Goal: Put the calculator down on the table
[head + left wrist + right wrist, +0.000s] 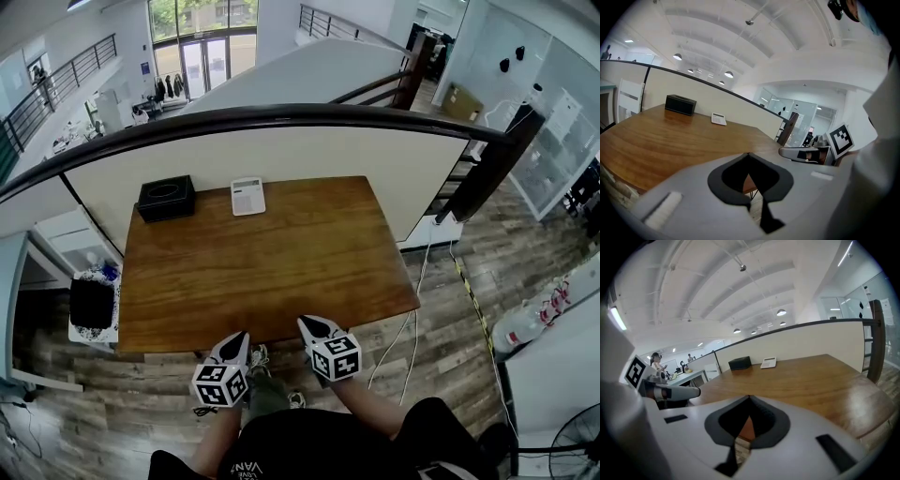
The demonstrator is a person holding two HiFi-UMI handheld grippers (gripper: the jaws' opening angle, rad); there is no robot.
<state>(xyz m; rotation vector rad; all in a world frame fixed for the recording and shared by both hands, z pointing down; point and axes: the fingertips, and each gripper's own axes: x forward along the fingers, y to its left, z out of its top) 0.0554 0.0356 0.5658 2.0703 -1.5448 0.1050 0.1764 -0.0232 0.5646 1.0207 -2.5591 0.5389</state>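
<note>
Your left gripper [238, 337] has its fingers [689, 185] pressed together at the tips with nothing between them, and your right gripper [308, 324] matches it: its fingers [806, 437] meet at the tips and hold nothing. Both pairs of fingers sit just over the near edge of the wooden counter [281, 267], side by side and a little apart, pointing across the wood and tilted slightly downward. The calculator [247, 196] is well ahead of your fingers, lying flat on the counter at its far edge, close to the low wall behind. From the left fingers it lies ahead and slightly left [718, 119]; from the right fingers it lies ahead and just a touch right of centre [768, 363]. A black box [166, 198] rests on the same far edge, left of the calculator and apart from it, also well beyond both pairs of fingers. Bare wood fills the stretch between your fingertips and the calculator.
</note>
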